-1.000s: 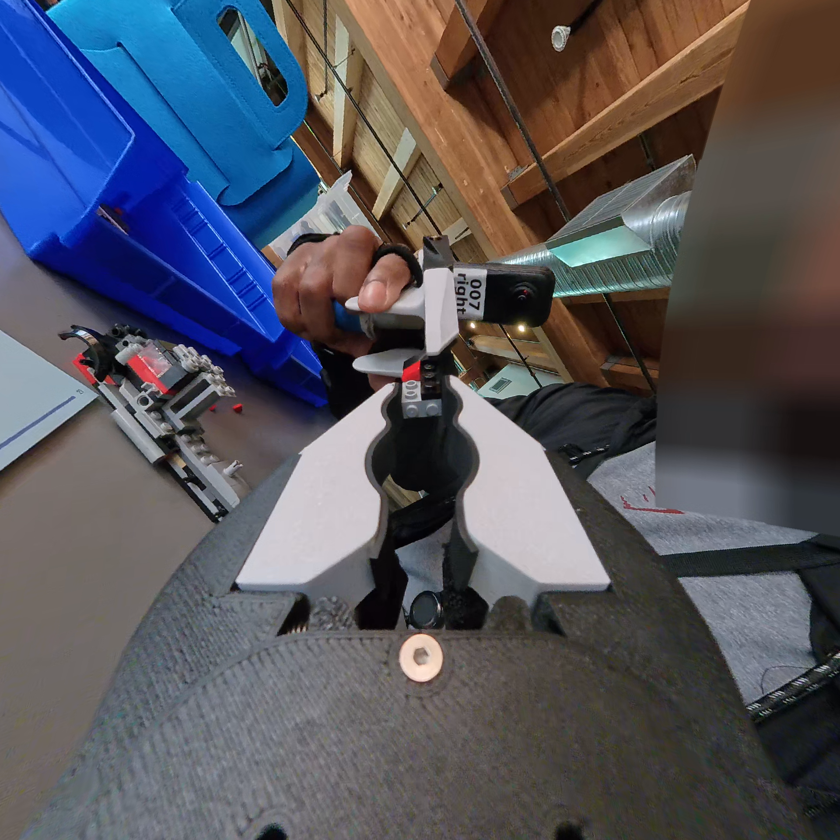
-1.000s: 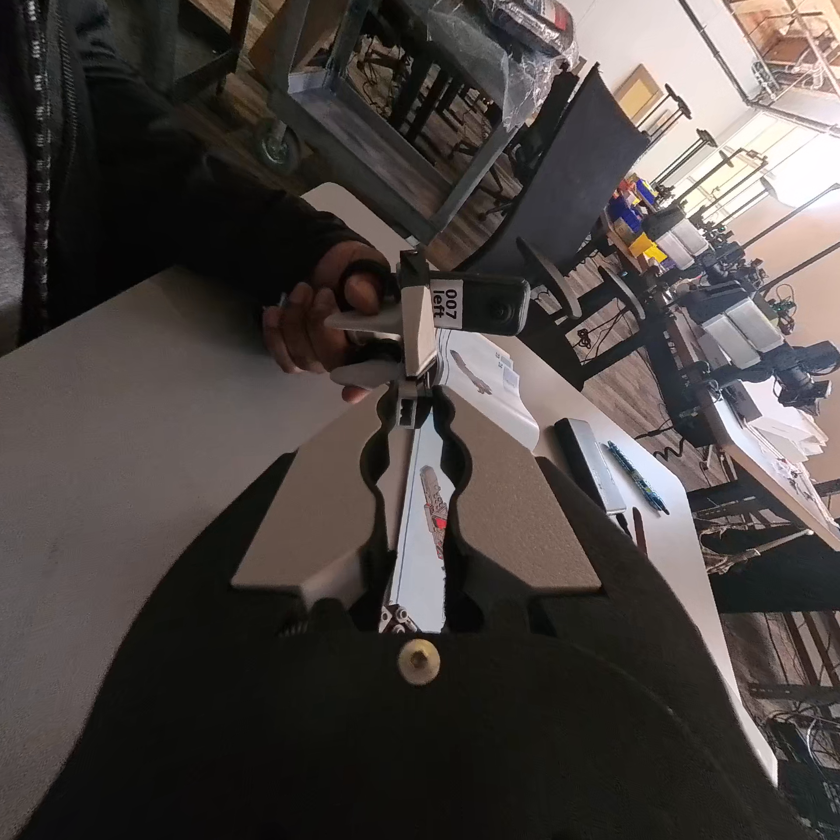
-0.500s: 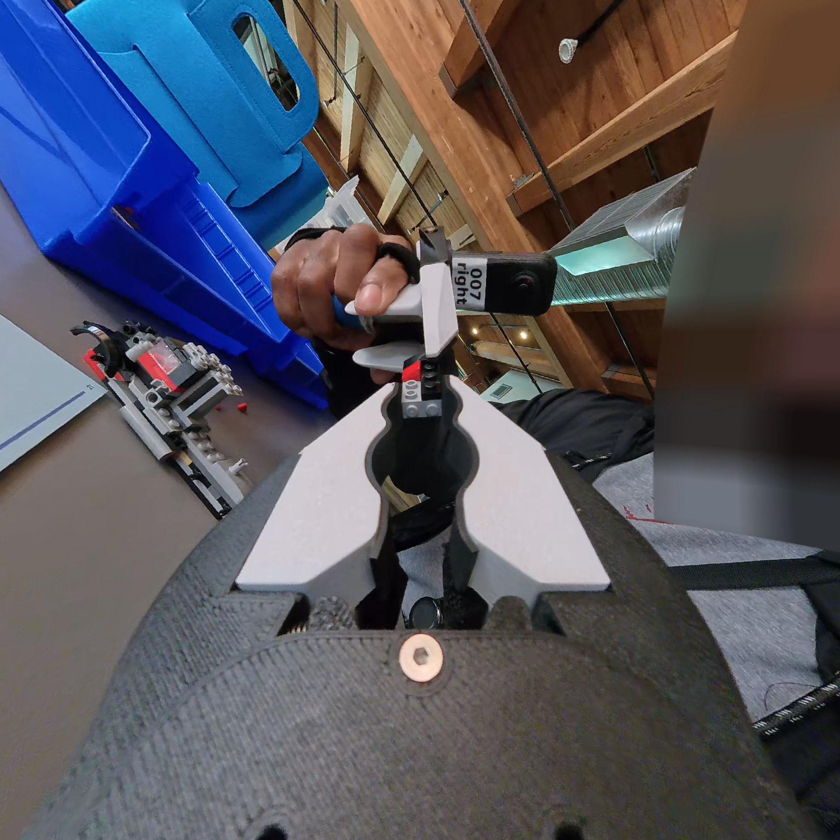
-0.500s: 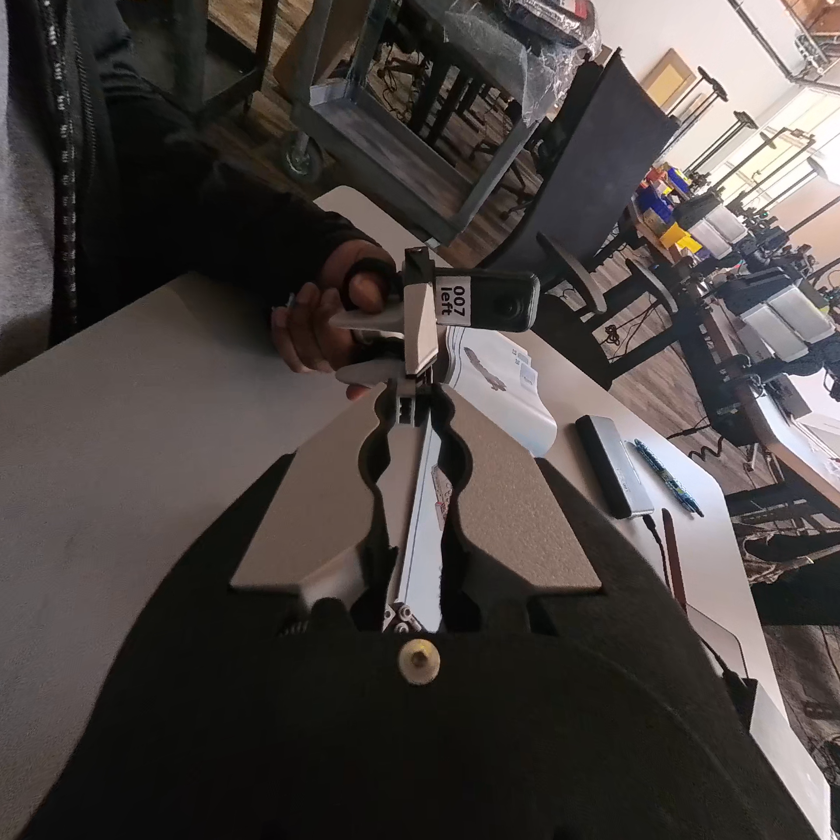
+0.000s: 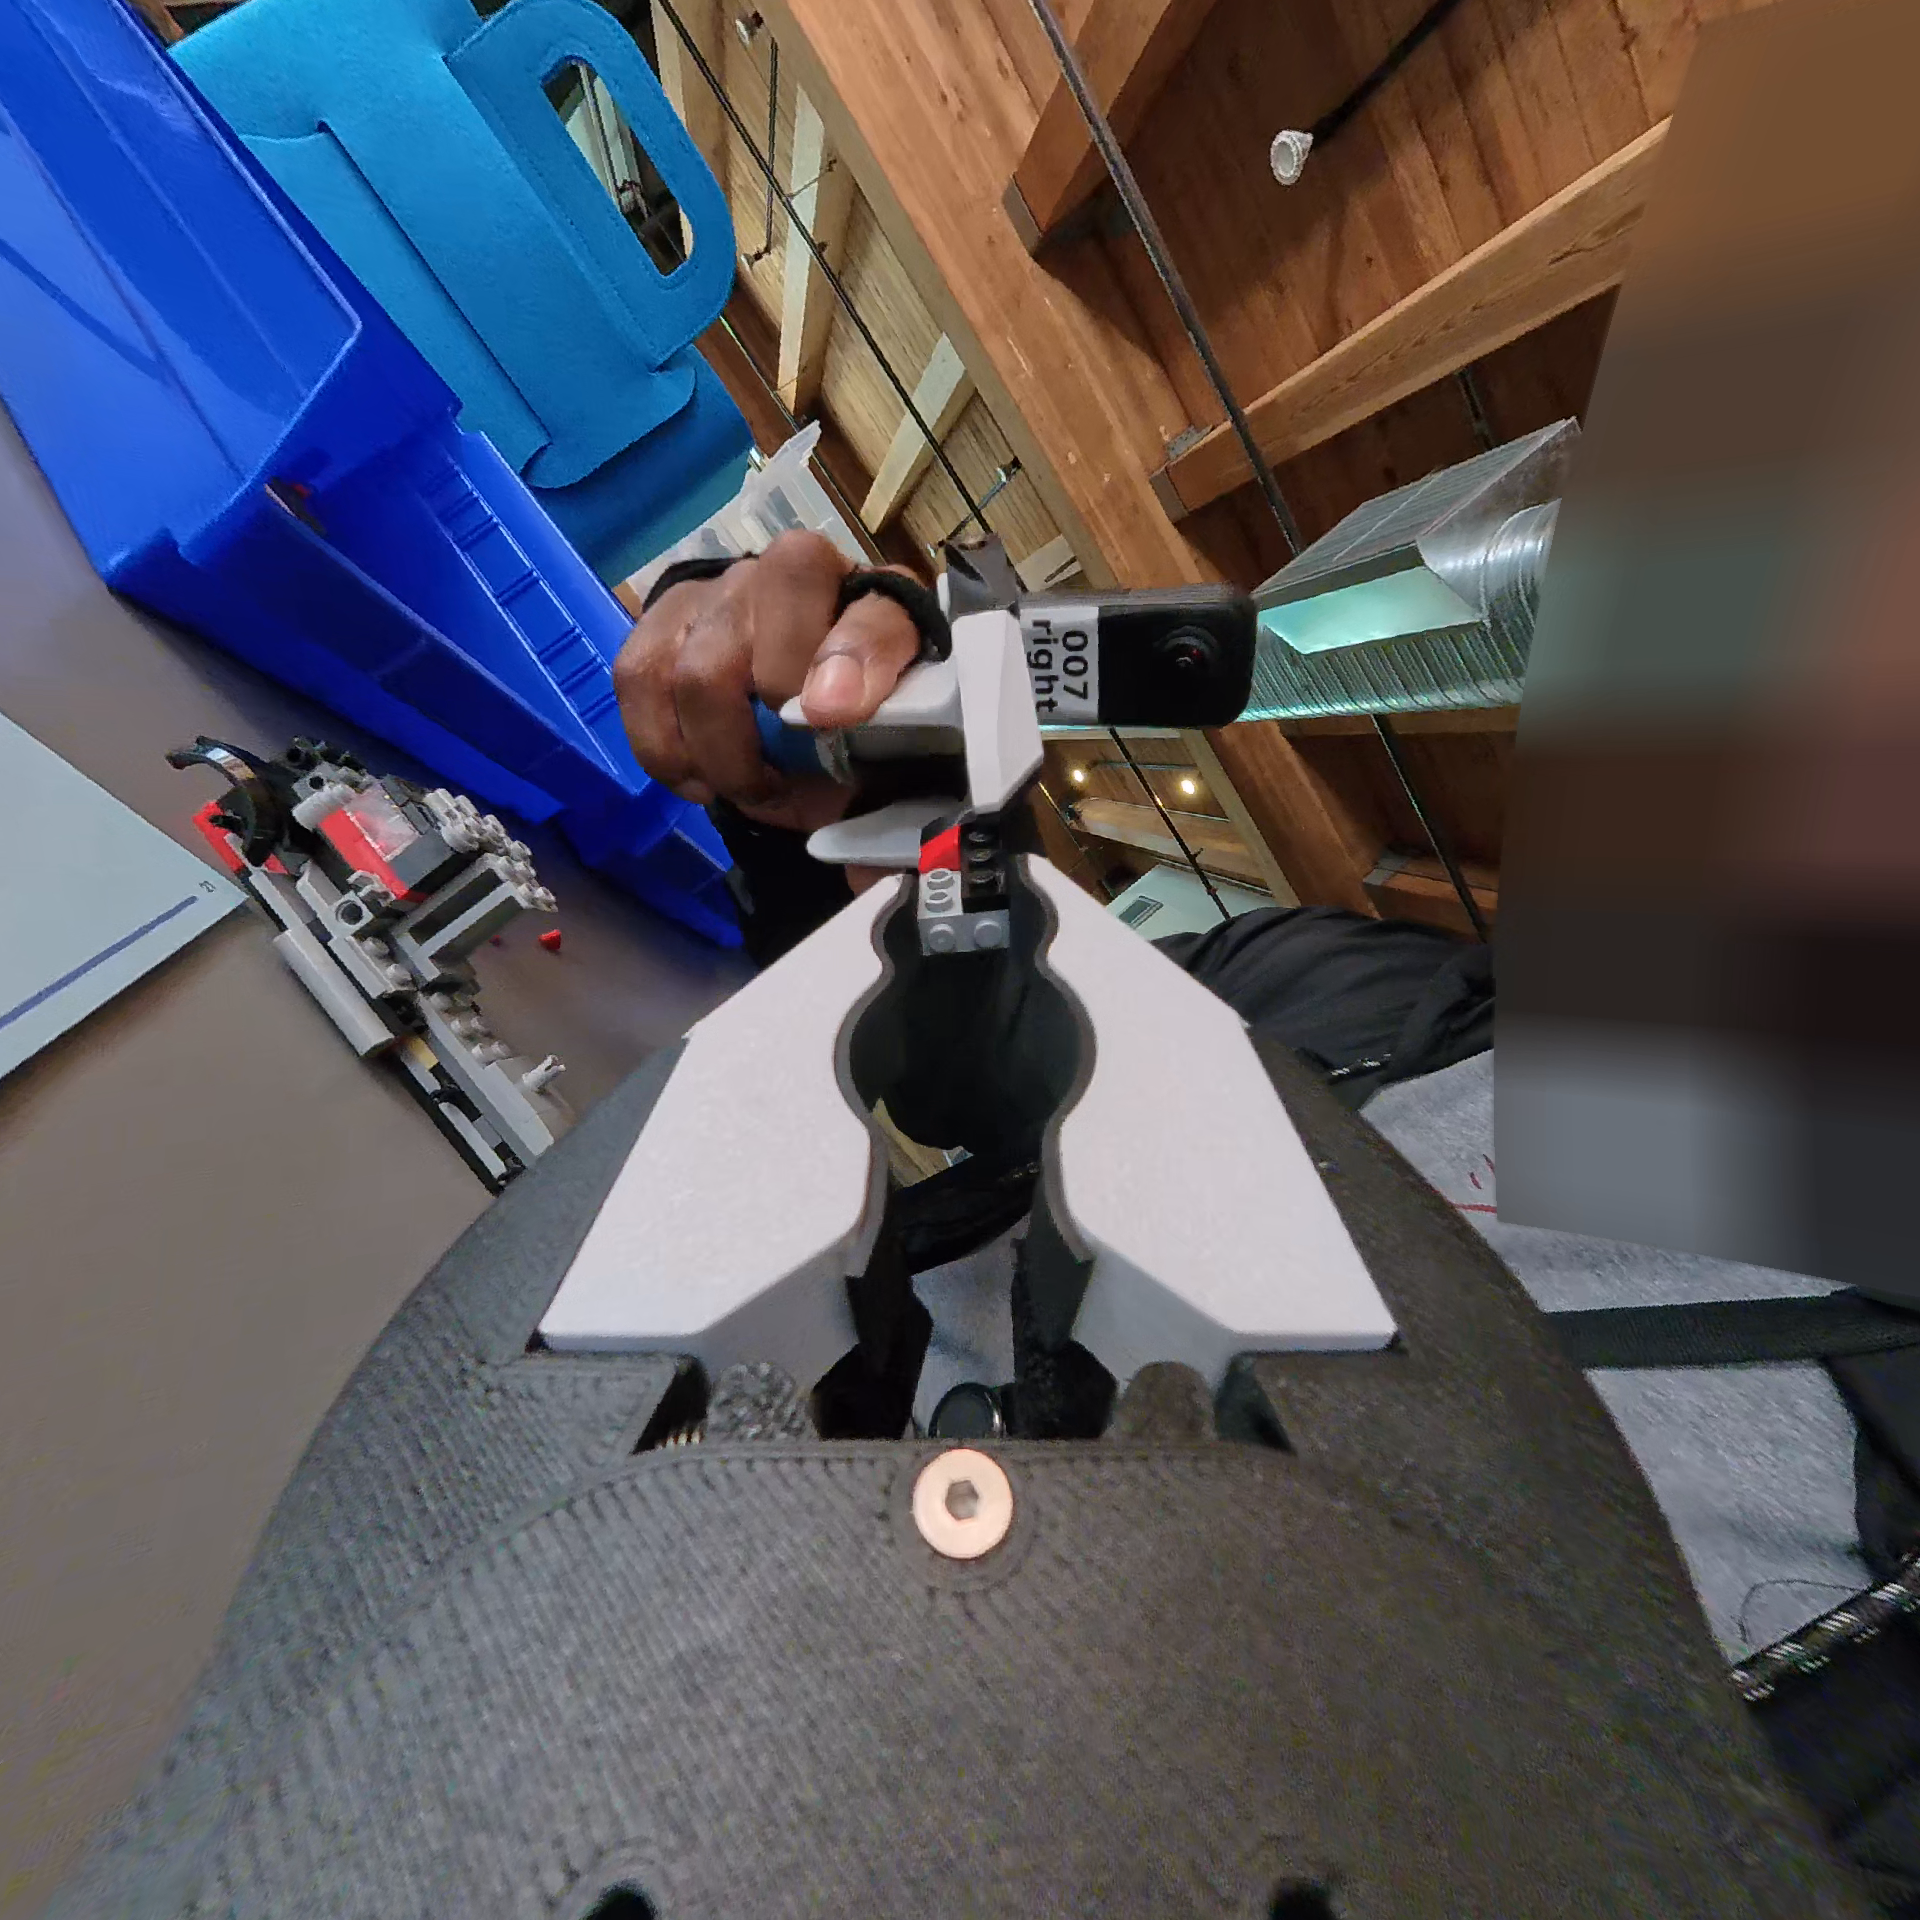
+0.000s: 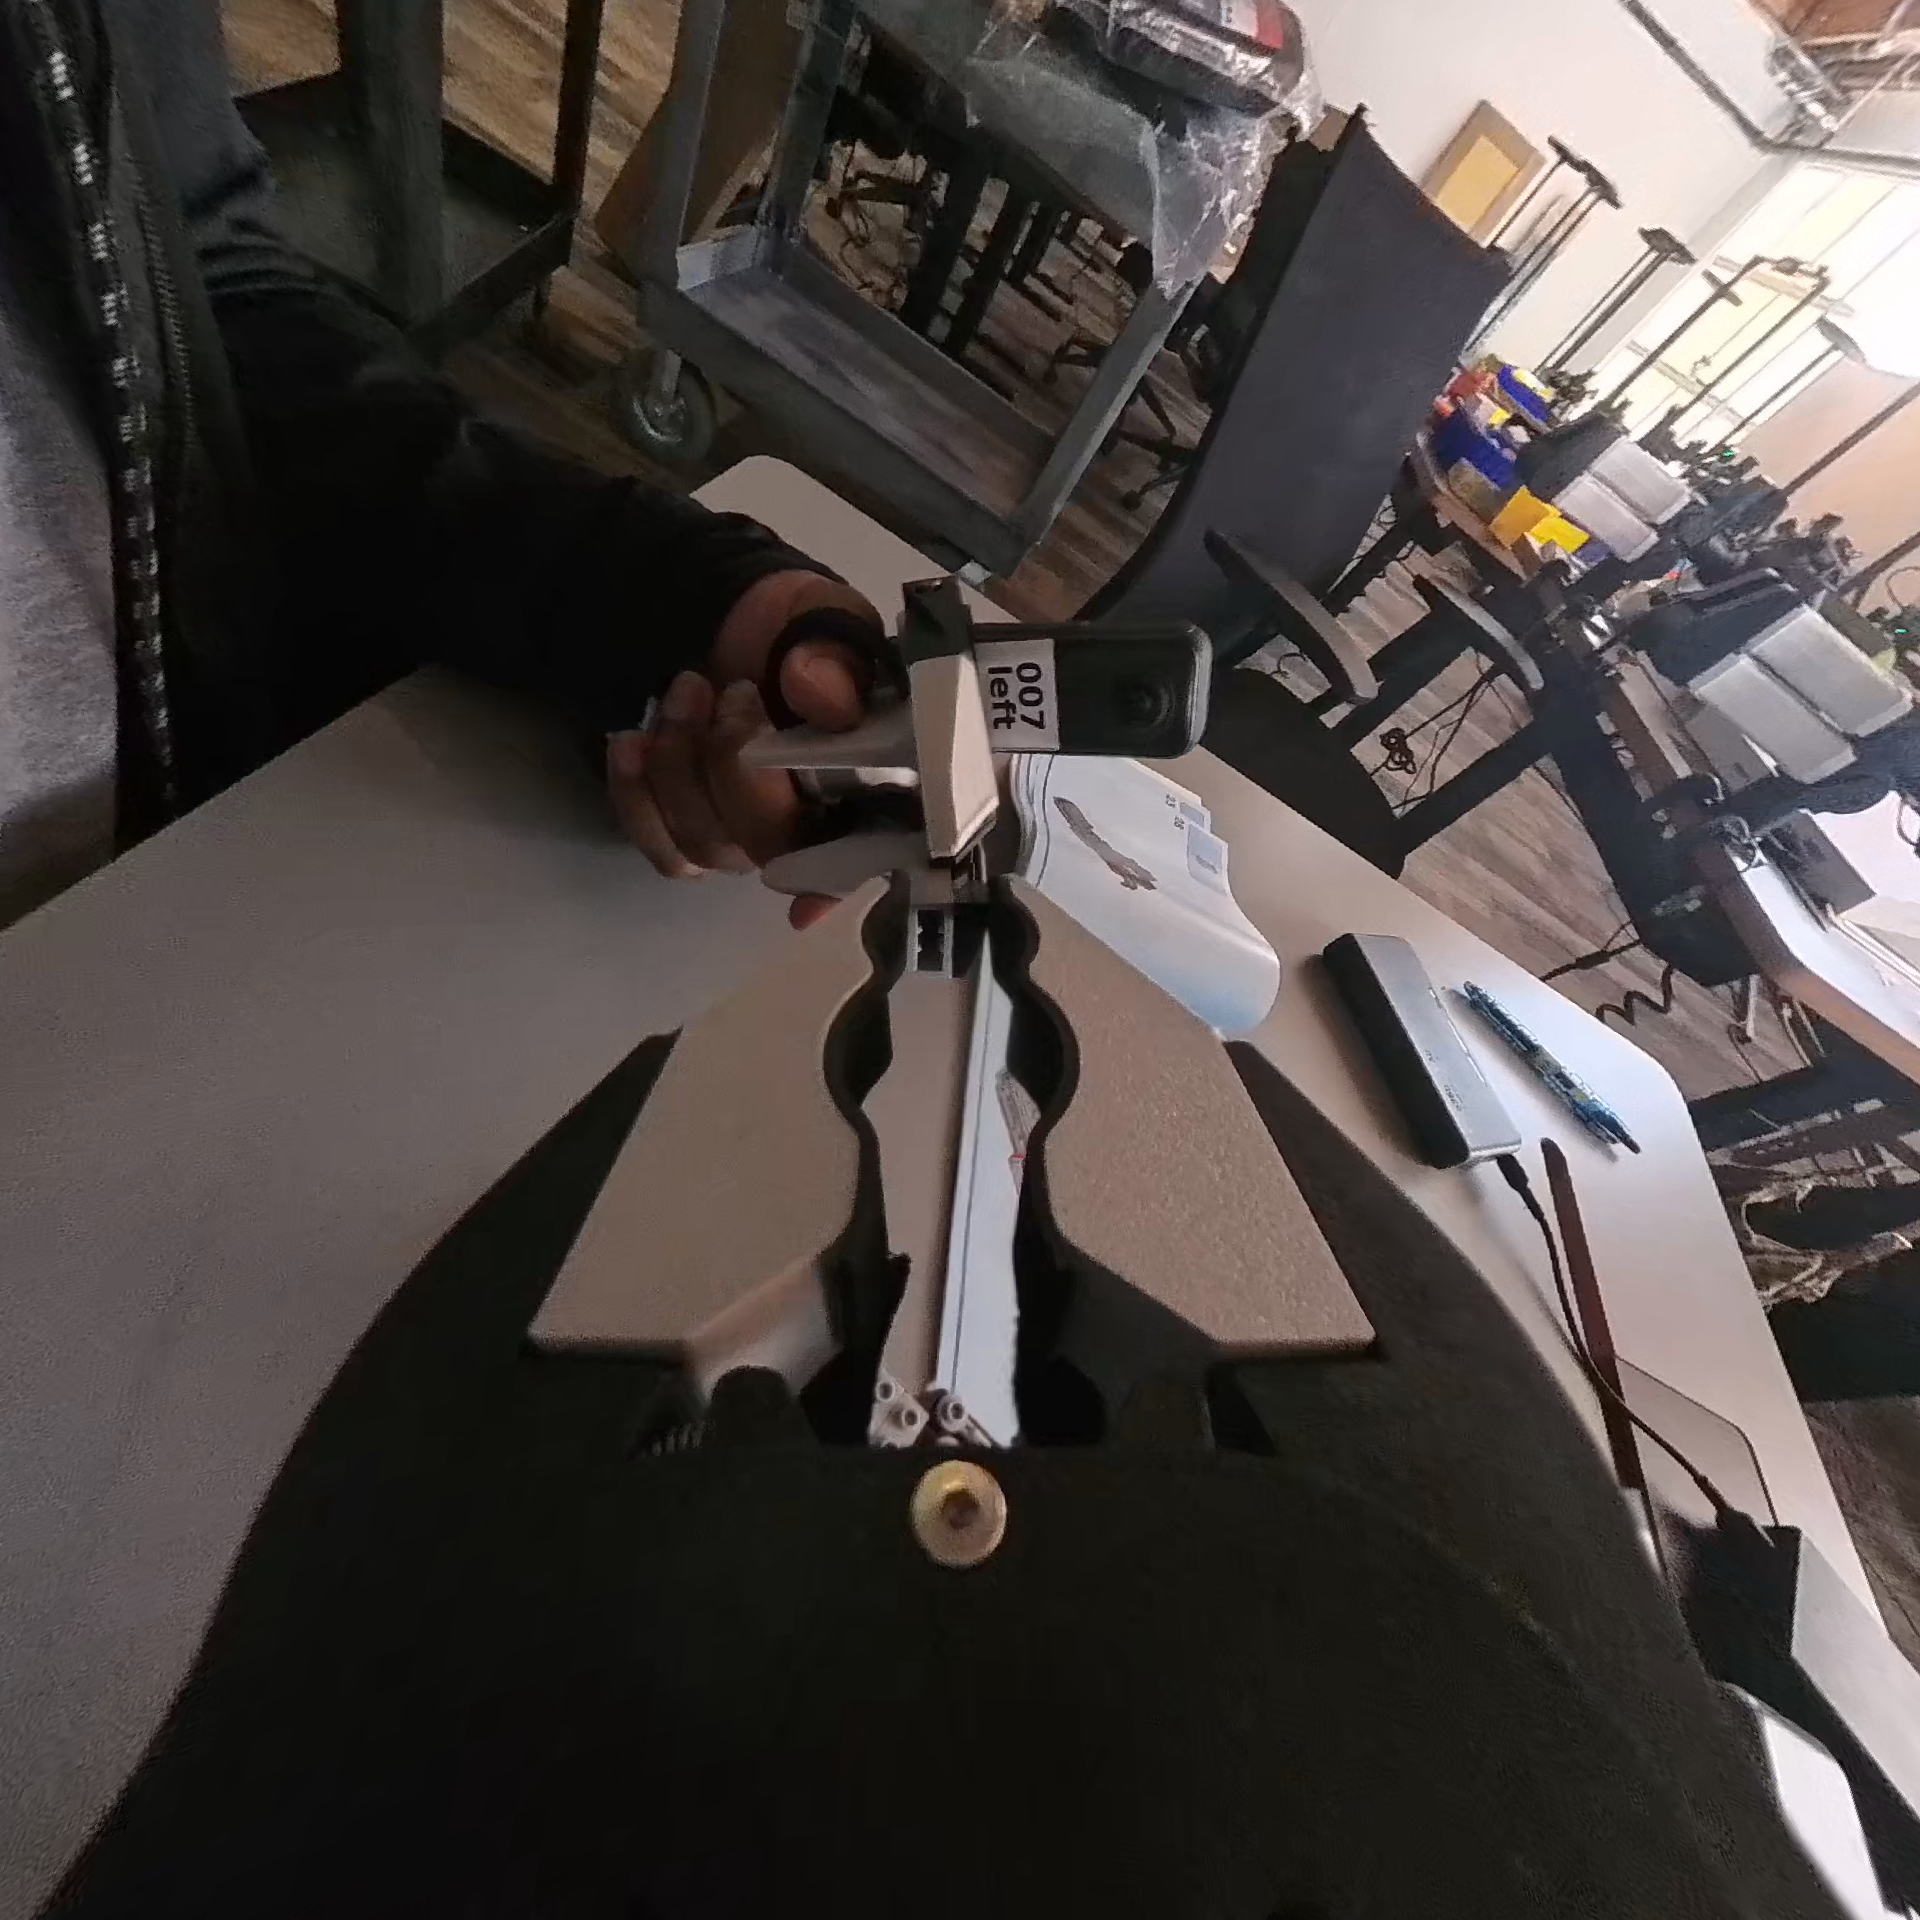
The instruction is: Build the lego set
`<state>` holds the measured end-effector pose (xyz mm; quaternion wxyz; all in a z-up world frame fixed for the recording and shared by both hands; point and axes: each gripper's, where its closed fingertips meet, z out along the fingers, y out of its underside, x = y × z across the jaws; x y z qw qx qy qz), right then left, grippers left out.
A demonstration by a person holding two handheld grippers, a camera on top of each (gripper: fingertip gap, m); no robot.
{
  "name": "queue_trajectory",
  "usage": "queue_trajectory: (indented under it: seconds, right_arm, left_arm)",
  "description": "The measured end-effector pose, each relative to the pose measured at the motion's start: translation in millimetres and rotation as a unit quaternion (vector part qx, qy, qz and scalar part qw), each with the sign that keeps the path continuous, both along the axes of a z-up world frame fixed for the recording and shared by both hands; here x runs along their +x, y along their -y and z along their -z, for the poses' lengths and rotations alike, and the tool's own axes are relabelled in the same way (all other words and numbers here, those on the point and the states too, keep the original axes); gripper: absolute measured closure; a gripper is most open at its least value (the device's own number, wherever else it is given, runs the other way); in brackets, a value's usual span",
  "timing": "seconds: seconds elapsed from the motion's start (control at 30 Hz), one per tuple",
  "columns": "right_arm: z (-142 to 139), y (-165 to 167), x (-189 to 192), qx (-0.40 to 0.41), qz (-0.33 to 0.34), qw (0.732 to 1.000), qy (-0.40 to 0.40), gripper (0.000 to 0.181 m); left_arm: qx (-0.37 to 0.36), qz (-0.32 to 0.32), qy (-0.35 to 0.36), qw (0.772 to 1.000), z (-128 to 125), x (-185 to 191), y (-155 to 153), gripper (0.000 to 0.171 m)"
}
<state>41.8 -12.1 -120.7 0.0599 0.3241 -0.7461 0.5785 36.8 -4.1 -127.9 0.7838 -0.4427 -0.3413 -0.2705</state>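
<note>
Lego pieces, a small stack of grey, black and red bricks, sit pinched at the very tips of the left gripper, whose two pale fingers are drawn nearly together on it. The right gripper meets the same stack from the opposite side, tip to tip, its fingers likewise closed in on the bricks; whether it grips the whole stack or only one brick of it is too small to tell. Both tools are held up off the table, the stack in the air between them.

Behind the stack in the left wrist view, a hand wraps the handle of the far gripper, thumb through a black loop, with a small black camera mounted above it. In the right wrist view a second hand holds the opposite tool the same way.

Away from the stack, on the dark tabletop in the left wrist view, lies a partly built model of grey, black and red parts, a loose red piece just beside it. Beyond the model stand blue bins. In the right wrist view, past the stack, an open instruction booklet lies flat, and farther along the table a slim silver and black device and a pen.
</note>
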Motion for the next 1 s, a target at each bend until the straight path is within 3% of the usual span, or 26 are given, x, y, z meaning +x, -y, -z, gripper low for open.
queue_trajectory:
  seconds: [0.13, 0.27, 0.4, 1.0]
  right_arm:
    - [1.2, 0.6, -8.4, -0.003, 0.028, 0.999, 0.023, 0.150]
    - [-0.6, -0.2, -6.4, -0.012, 0.027, 0.999, 0.043, 0.152]
    - [-1.5, 2.6, -3.1, -0.024, 0.028, 0.998, 0.045, 0.169]
    - [1.1, 3.4, -4.7, -0.003, 0.034, 0.999, 0.020, 0.170]
  left_arm:
    - [0.019, -0.006, -0.001, 1.000, -4.0, -1.1, 6.1, 0.155]
    - [0.026, 0.000, -0.001, 1.000, -5.3, 0.2, 5.5, 0.154]
    - [0.030, 0.005, -0.002, 1.000, -6.3, 1.6, 5.1, 0.155]
    - [0.027, 0.000, 0.000, 1.000, -5.2, -0.2, 5.5, 0.154]
